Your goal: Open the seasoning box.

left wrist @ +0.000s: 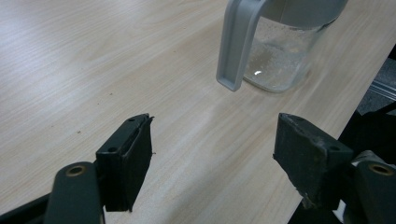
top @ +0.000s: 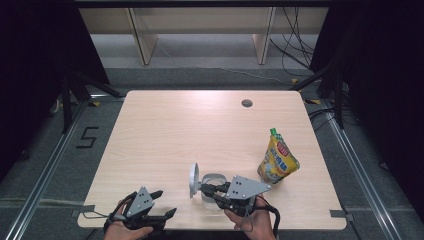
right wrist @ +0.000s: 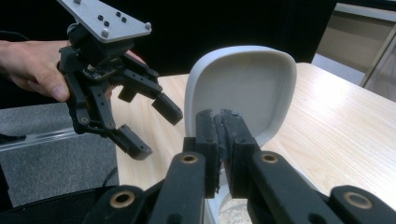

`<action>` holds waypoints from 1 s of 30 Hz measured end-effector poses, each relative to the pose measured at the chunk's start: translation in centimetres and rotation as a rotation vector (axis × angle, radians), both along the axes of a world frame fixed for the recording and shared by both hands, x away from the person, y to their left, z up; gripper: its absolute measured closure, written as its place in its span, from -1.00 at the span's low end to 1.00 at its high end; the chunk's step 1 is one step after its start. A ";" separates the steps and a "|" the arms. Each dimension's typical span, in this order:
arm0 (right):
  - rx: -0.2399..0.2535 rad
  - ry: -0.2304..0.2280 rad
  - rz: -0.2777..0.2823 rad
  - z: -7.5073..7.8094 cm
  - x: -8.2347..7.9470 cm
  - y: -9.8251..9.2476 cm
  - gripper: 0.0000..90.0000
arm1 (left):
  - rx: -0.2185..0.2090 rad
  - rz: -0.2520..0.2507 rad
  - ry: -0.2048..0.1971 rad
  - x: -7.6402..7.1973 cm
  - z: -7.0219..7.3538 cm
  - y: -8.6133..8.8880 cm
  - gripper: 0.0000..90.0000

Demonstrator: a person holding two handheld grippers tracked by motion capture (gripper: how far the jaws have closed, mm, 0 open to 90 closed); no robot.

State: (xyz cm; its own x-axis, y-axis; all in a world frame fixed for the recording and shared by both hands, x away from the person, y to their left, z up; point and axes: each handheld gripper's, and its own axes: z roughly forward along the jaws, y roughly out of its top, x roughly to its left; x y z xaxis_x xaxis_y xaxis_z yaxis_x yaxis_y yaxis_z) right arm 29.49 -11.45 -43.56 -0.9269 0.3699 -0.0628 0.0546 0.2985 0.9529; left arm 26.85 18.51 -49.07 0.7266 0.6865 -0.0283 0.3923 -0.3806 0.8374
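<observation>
A clear glass jar (top: 214,200) with pale powder in its bottom (left wrist: 280,60) stands near the table's front edge. Its grey flip lid (top: 193,180) stands raised and shows its hollow inside (right wrist: 243,88). My right gripper (top: 206,189) reaches in from the right, and its jaws (right wrist: 219,126) are pinched together on the jar's grey rim at the foot of the lid. My left gripper (top: 165,202) hangs at the front left edge of the table with its jaws wide apart (left wrist: 212,144) and nothing between them, pointing toward the jar (right wrist: 154,126).
A yellow stand-up pouch (top: 277,160) with a green cap stands to the right of the jar. The wooden table (top: 200,125) has a cable hole (top: 246,103) at the back right. Dark floor and metal rails surround the table.
</observation>
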 end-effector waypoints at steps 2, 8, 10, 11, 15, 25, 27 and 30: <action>-0.013 0.009 -0.023 0.2 -0.2 -0.3 0.86 | 0.035 -0.018 -0.017 0.0 0.0 0.0 -0.41; 0.004 0.002 -0.118 -0.3 -0.8 -4.2 0.57 | 0.022 -0.017 -0.005 -0.4 -0.3 -0.5 -0.43; 0.011 0.011 -0.146 -0.6 -1.1 -5.7 0.51 | 0.017 -0.014 -0.002 -0.5 -0.3 -0.6 -0.44; -0.006 0.013 -0.179 -0.7 -1.4 -6.5 0.46 | 0.013 -0.019 0.005 -0.4 -0.4 -0.6 -0.44; 0.000 0.030 -0.231 -1.0 -2.0 -8.5 0.35 | 0.028 -0.012 -0.008 -0.4 -0.4 -0.5 -0.45; -0.046 0.065 -0.391 -1.9 -3.3 -12.9 0.20 | 0.046 -0.012 -0.025 -0.1 -0.3 -0.3 -0.45; -0.085 0.090 -0.423 -2.2 -3.4 -13.6 0.12 | 0.041 -0.001 -0.011 -0.1 -0.4 -0.3 -0.46; -0.105 0.111 -0.440 -2.4 -3.2 -13.9 0.11 | 0.057 -0.003 -0.005 -0.1 -0.5 -0.3 -0.46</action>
